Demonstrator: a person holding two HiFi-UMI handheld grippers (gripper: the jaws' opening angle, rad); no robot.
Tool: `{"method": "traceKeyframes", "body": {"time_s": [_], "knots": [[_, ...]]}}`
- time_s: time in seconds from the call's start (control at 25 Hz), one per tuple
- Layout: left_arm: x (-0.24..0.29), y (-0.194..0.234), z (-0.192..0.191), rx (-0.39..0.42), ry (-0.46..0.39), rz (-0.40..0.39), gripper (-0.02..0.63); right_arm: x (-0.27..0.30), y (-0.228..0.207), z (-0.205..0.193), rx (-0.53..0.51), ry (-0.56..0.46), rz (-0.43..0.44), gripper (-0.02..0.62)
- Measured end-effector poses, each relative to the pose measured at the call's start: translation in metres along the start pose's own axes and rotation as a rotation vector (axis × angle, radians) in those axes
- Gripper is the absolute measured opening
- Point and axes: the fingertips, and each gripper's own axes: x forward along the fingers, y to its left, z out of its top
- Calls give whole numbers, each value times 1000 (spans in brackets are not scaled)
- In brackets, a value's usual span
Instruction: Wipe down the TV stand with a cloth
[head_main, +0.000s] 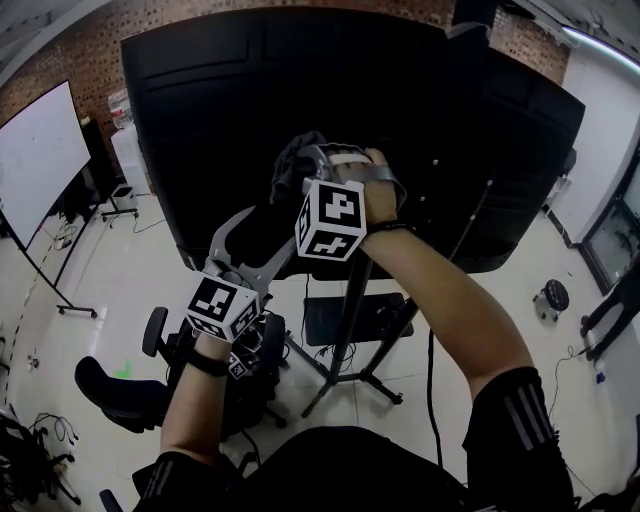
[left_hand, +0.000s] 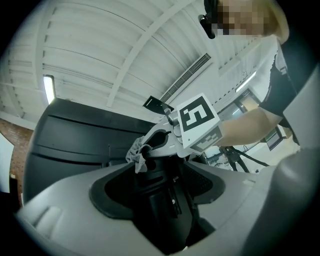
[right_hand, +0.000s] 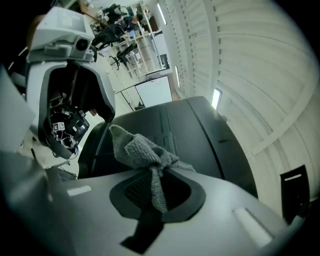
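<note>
Right gripper view: right tongs (right_hand: 157, 187) pinch cloth (right_hand: 142, 150) lengthwise, bunch pointing outward

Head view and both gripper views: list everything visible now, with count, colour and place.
TV: one, black, back towards us, upper centre.
stand: one, black, under the TV.
cloth: one, grey, in front of the TV's back.
post: one, black, by the TV's lower edge.
whiteboard: one, white, far left.
office chair: one, black, floor lower left.
stool: one, black, floor at right.
left gripper: one, grey, shut on the post.
right gripper: one, grey, shut on the cloth.
</note>
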Motion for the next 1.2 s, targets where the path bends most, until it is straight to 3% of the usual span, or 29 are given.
{"method": "traceKeyframes", "body": {"time_s": [0.48,0.64,0.88,1.2], "knots": [[27,-31,7,-12,-34,-98,325,-30,-3,-49,-153,198,-33,32],[22,-29,10,-8,-43,-94,325,-45,-7,-29,-71,106,-42,32],[-6,-6,3,33,-17,-24,325,-38,19,31,101,-105,81,32],[-44,34,-24,-12,53,87,325,18,57,66,106,-128,162,32]]}}
